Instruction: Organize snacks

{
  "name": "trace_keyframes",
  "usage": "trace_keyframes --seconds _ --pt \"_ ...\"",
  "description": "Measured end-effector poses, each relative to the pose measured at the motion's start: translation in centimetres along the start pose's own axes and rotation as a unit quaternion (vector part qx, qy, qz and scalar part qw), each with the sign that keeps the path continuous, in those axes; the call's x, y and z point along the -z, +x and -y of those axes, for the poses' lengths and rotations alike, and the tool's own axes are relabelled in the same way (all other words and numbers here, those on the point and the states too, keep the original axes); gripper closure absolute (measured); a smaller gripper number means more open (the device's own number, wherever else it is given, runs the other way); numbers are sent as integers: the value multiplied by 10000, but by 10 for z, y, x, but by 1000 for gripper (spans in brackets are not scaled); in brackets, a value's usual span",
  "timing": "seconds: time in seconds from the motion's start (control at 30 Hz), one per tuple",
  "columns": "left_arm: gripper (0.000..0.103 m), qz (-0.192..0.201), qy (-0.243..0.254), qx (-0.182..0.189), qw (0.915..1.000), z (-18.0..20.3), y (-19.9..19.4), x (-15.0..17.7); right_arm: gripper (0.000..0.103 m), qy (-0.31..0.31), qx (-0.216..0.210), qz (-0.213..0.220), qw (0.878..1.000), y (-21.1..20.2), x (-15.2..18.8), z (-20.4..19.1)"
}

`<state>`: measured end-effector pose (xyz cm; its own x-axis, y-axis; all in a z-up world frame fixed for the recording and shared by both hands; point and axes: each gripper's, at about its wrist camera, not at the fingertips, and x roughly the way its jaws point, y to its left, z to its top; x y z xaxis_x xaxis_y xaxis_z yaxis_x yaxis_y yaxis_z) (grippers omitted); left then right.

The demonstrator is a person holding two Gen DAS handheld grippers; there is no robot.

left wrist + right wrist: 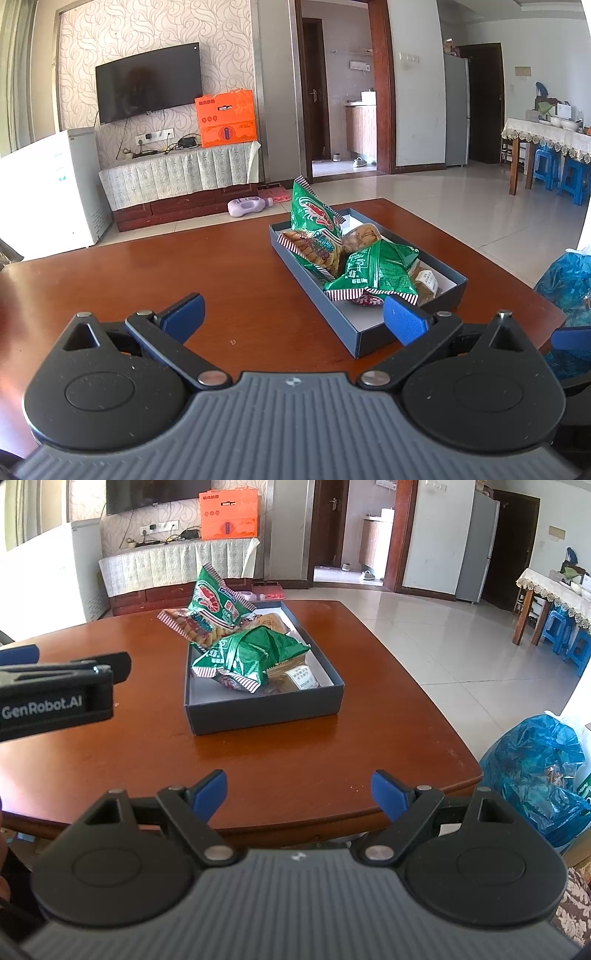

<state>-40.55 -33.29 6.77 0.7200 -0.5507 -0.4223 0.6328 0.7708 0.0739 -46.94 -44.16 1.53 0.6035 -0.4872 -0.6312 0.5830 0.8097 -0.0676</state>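
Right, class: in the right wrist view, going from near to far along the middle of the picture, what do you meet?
Right gripper → bare wooden table → dark box → lying green snack bag → upright green snack bag → cloth-covered TV cabinet → orange box.

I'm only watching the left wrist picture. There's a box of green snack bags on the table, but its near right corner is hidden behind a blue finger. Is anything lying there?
Observer: In the right wrist view that corner of the box is bare; the nearest thing in it is a pale labelled packet beside the front green bag.
Operator: Is the other gripper holding something?
Observer: No. The right gripper is open and empty, over the table's near edge.
Operator: What's the blue thing at my right edge?
Observer: A crumpled blue plastic bag beside the table, below tabletop level.
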Motion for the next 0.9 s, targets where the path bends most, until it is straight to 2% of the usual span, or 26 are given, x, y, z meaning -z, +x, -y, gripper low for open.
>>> trace_keyframes --seconds 0.9 --pt "0 -60 -103 144 9998 -3 1 3 16 -8 -72 -105 9999 5 -2 3"
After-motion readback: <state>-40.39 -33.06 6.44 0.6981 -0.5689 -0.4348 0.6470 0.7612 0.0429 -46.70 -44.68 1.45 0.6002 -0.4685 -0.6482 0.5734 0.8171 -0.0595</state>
